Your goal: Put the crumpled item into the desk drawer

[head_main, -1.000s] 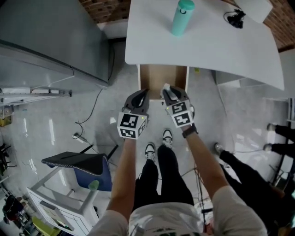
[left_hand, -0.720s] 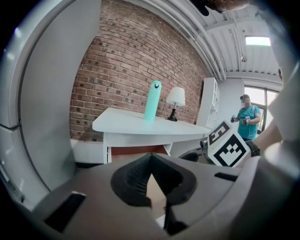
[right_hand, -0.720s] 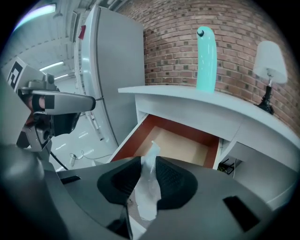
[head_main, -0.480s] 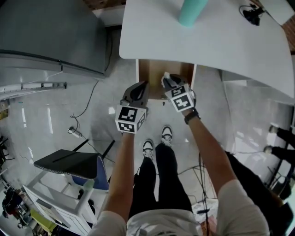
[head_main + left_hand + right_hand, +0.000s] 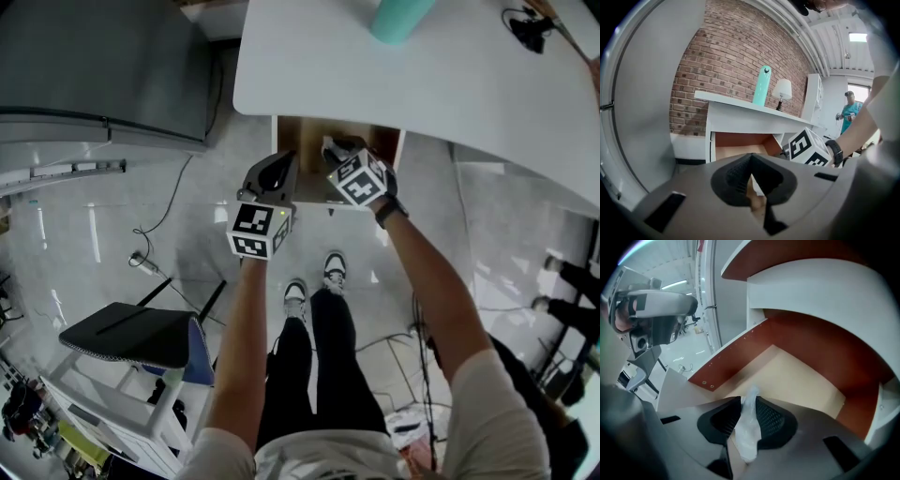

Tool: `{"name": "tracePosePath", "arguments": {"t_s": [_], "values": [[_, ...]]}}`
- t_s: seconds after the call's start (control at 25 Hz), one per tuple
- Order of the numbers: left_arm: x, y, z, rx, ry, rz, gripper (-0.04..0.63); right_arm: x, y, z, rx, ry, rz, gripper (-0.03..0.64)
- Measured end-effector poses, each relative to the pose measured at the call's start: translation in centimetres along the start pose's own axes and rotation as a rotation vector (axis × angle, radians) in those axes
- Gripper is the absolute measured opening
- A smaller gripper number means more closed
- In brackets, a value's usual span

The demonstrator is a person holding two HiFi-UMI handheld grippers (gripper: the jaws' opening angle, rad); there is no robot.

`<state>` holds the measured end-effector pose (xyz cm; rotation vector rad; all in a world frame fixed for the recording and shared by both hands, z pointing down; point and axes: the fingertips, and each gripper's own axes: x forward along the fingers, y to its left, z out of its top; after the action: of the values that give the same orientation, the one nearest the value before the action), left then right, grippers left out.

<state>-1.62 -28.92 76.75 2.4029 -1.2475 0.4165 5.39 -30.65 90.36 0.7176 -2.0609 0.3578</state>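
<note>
The white desk [image 5: 394,84] has its wooden drawer [image 5: 309,141] pulled out under the front edge. My right gripper [image 5: 334,152] is shut on the crumpled item [image 5: 749,427], a thin whitish wad that sticks out past the pads. It hangs above the drawer's bare light floor [image 5: 797,376], within the brown walls. My left gripper [image 5: 279,173] is just left of it at the drawer's front, jaws shut with nothing between them. In the left gripper view, the left gripper [image 5: 751,165] faces the open drawer [image 5: 740,145] and the right gripper's marker cube [image 5: 808,147].
A teal bottle [image 5: 401,19] and a black corded object [image 5: 527,26] stand on the desk top. A grey cabinet [image 5: 94,66] is at left and a dark chair [image 5: 131,336] lower left. Cables lie on the floor. My feet [image 5: 314,281] are below the drawer.
Both grippers have moved forward towards the desk. The right one, still holding the crumpled item, now reaches over the open drawer.
</note>
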Motion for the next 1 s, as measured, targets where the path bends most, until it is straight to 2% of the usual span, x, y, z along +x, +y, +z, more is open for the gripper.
{"name": "tracePosePath", "arguments": {"t_s": [0.24,0.52,0.76,1.0], "values": [[0.6,0.6,-0.4,0.005,-0.002,0.002,-0.002,1.9,0.2,-0.5,-0.113,0.051,0.027,0.083],[0.3,1.1,-0.8,0.013,0.002,0.004,-0.002,3.4,0.8,-1.6,-0.109,0.097,0.055,0.094],[0.2,1.5,-0.6,0.014,-0.001,0.004,-0.002,3.9,0.4,-2.4,-0.079,0.106,0.046,0.194],[-0.2,0.9,0.0,0.014,-0.004,-0.005,-0.002,2.0,0.4,-1.4,-0.062,0.101,0.044,0.202]]}}
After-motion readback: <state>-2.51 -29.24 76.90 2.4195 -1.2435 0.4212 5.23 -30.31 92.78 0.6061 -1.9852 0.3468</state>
